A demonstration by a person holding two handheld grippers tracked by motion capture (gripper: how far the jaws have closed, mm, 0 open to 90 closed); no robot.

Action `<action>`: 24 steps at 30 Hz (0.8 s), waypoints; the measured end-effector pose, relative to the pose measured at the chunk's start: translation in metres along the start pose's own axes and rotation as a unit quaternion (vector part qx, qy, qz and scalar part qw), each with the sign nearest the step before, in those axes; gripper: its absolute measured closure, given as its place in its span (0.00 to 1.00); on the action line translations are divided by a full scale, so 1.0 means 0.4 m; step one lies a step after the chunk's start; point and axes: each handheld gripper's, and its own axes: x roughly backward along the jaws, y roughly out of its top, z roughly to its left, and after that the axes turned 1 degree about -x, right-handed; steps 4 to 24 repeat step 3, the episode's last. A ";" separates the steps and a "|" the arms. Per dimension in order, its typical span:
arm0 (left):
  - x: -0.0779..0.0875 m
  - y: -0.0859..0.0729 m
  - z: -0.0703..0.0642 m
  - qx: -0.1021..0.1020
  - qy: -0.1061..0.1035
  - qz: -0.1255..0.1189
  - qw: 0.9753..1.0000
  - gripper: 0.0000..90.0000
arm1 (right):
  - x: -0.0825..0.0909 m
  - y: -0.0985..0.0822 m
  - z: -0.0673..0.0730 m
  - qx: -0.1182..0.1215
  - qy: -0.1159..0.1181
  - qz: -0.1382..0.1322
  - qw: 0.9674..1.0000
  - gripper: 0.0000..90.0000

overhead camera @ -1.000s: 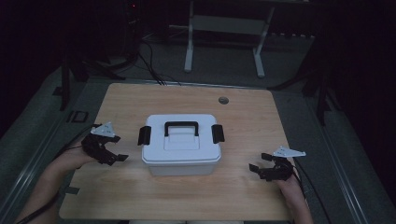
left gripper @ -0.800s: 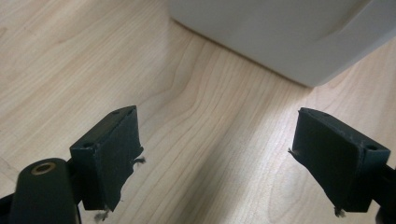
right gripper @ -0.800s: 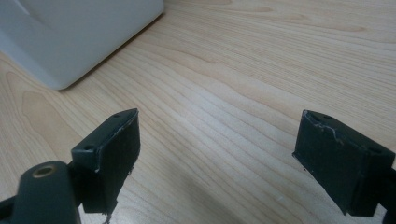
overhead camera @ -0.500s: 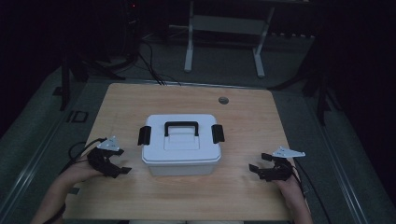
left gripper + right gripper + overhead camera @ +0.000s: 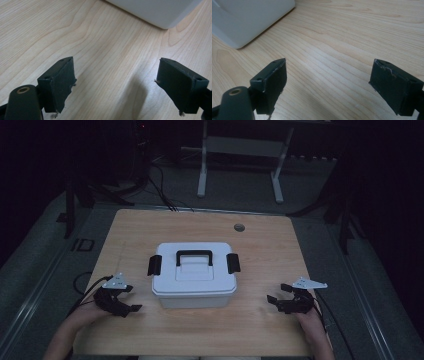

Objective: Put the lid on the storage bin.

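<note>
Lower left of the high view, the left claw [image 5: 131, 298] sits low over the desk [image 5: 260, 235], jaws apart, empty; lower right, the right claw [image 5: 275, 293] likewise, both flanking the box [image 5: 194, 282].

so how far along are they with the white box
Nothing looks done: the white box sits shut in the middle of the table, lid on, both black latches down, handle flat. In hand: nothing. The left gripper and the right gripper flank the box, jaws open over bare wood, touching nothing. Left to do: apparently everything, starting with reaching the box.
</note>
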 end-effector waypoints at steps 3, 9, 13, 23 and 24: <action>-0.001 -0.001 -0.003 0.014 0.012 -0.008 1.000 0.17 | -0.001 -0.001 0.000 0.001 -0.001 0.001 1.000 0.15; -0.001 -0.001 -0.003 0.014 0.012 -0.008 1.000 0.17 | -0.001 -0.001 0.000 0.001 -0.001 0.001 1.000 0.15; -0.001 -0.001 -0.003 0.014 0.012 -0.008 1.000 0.17 | -0.001 -0.001 0.000 0.001 -0.001 0.001 1.000 0.15; -0.001 -0.001 -0.003 0.014 0.012 -0.008 1.000 0.17 | -0.001 -0.001 0.000 0.001 -0.001 0.001 1.000 0.15; -0.001 -0.001 -0.003 0.014 0.012 -0.008 1.000 0.17 | -0.001 -0.001 0.000 0.001 -0.001 0.001 1.000 0.15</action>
